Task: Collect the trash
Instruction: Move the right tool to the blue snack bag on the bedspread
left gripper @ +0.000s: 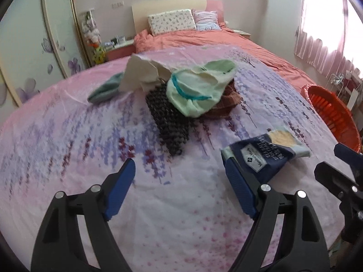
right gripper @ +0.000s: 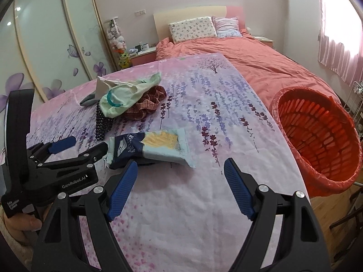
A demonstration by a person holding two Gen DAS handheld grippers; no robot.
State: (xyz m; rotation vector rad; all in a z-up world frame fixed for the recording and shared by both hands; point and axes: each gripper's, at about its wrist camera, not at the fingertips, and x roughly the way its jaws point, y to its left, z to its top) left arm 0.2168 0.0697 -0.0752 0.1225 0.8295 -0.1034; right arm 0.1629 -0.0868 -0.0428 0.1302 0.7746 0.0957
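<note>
The snack wrapper (right gripper: pixel 148 148), a dark blue and pale blue packet with a yellow panel, lies flat on the pink floral sheet (right gripper: pixel 204 104) in the lower centre-left of the right wrist view; in the left wrist view the same snack wrapper (left gripper: pixel 267 151) sits at lower right. The left gripper (left gripper: pixel 179 179) hangs over the sheet with its 2 blue-padded fingers spread wide and nothing between them; its right finger (left gripper: pixel 238 188) is at the near end of the packet, though whether it touches cannot be told. In the right wrist view this left gripper (right gripper: pixel 79 148) appears at the left edge, its fingers on either side of the packet's dark end without closing on it. The right gripper (right gripper: pixel 180 181) is likewise released, jaws wide apart above bare sheet, with the wrapper just beyond its left finger (right gripper: pixel 122 188). Higher up, left of centre in the frame, is a heap of cloths (right gripper: pixel 127 99): a pale green piece on top, a reddish woven one beneath, and a dark knitted strip (right gripper: pixel 102 124) trailing toward the packet. An orange slatted bin (right gripper: pixel 317 136) with an orange liner stands at the right edge of the frame, beside the bed. A coral duvet (right gripper: pixel 261 61) and 2 pillows (right gripper: pixel 192 29) fill the upper centre.
</note>
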